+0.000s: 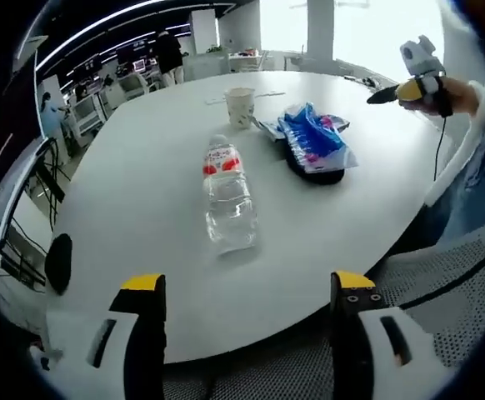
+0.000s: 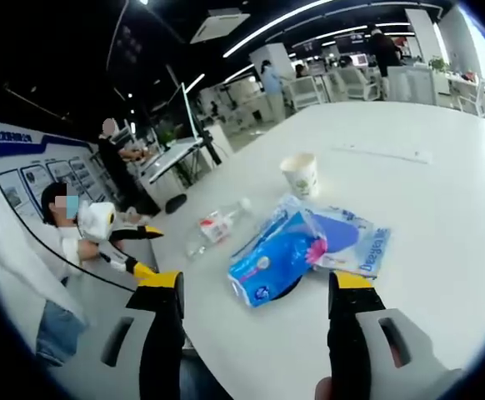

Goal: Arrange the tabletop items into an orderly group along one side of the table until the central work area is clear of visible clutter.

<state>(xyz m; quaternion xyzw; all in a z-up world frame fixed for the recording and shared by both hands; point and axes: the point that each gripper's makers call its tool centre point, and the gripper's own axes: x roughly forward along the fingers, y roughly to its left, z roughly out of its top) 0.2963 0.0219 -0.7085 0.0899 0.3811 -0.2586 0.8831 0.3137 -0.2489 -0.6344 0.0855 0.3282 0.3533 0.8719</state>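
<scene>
Left gripper view shows a clear plastic water bottle with a red-and-white label [image 1: 228, 193] lying on its side on the white oval table [image 1: 142, 167], straight ahead of the left claw [image 1: 247, 287], whose yellow-tipped jaws stand wide apart and empty. Beyond it lie a crinkled blue plastic packet [image 1: 313, 137] resting on a black object [image 1: 313, 173] and an upright white paper cup [image 1: 240, 106]. Right gripper view shows the right claw [image 2: 255, 283] also spread open and empty, just short of the blue packet [image 2: 280, 254], with bottle [image 2: 217, 225] and cup [image 2: 301, 173] farther off.
</scene>
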